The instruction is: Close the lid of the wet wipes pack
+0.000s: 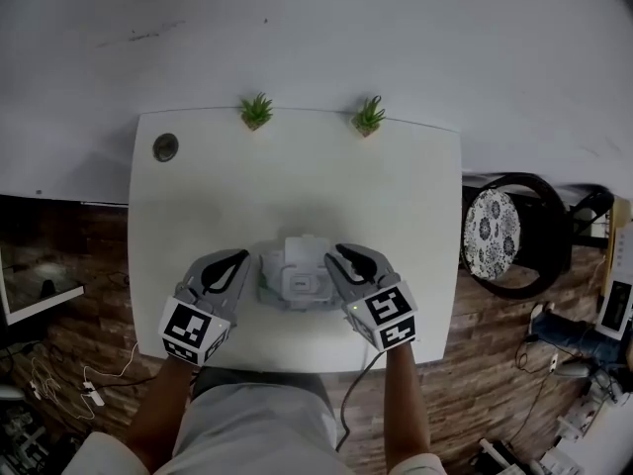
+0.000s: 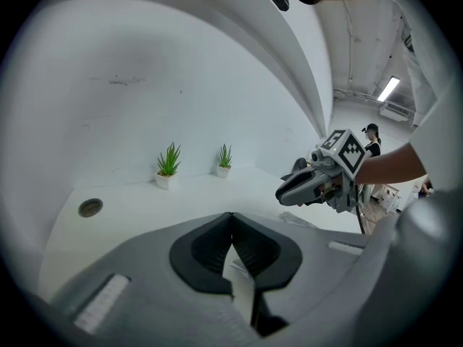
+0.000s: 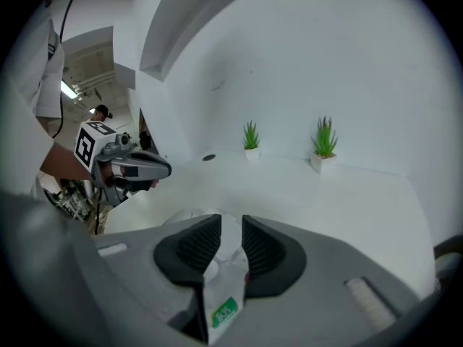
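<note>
Wet wipes pack [image 1: 297, 287] film, green label showing, is pinched between the right tool's [image 3: 231, 226] barely parted jaws. The left tool [image 2: 231, 219], tips closed, sits at the pack's other end. Its lid [image 1: 303, 249] looks raised, mid-tabletop [image 1: 297, 166]. Best to anchor with the right and press the flap flat with the left until it seats.
</note>
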Demonstrator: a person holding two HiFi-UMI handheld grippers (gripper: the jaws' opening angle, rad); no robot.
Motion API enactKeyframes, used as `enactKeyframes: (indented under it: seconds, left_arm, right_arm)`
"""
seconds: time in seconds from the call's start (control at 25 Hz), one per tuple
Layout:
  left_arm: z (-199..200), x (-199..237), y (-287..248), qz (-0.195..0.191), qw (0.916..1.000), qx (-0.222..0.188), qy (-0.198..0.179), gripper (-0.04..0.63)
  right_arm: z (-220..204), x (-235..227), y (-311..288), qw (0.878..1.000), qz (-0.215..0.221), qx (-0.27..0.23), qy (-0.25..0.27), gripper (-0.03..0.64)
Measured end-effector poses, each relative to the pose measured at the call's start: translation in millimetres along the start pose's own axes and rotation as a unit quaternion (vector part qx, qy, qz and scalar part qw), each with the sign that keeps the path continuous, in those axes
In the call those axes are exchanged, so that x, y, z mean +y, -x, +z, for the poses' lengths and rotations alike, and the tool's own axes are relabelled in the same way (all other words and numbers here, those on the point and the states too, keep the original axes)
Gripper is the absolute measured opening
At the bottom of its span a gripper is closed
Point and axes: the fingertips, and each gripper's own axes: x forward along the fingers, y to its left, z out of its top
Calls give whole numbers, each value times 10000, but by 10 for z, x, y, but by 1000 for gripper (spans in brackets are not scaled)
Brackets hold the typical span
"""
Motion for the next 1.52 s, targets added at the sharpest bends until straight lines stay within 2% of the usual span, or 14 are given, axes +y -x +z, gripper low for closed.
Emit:
enactKeyframes:
  seconds: [0.2, 0.4, 0.96, 1.16, 1.52]
  left_arm:
    - [-64, -4, -4, -17, 10000, 86, 29, 6]
    - [-113, 11, -8, 0, 9998, 158, 78, 6]
    - [-163, 13, -69, 72, 9994, 305, 134, 6]
    - [-128, 19, -56, 91, 9995, 283, 125, 6]
    - [-55, -36, 53, 109, 9998, 151, 75, 6]
  right_arm:
    - [41, 2, -185, 9968, 539, 415, 427, 97]
    - [38, 12, -371, 9871, 1131, 839, 757, 97]
    - [-97, -6, -617, 9544, 2239, 1751, 908, 97]
    - [-119, 32, -633, 9469, 2393, 1885, 1028, 97]
    - [23, 127, -410, 9483, 2406, 1726, 1140, 97]
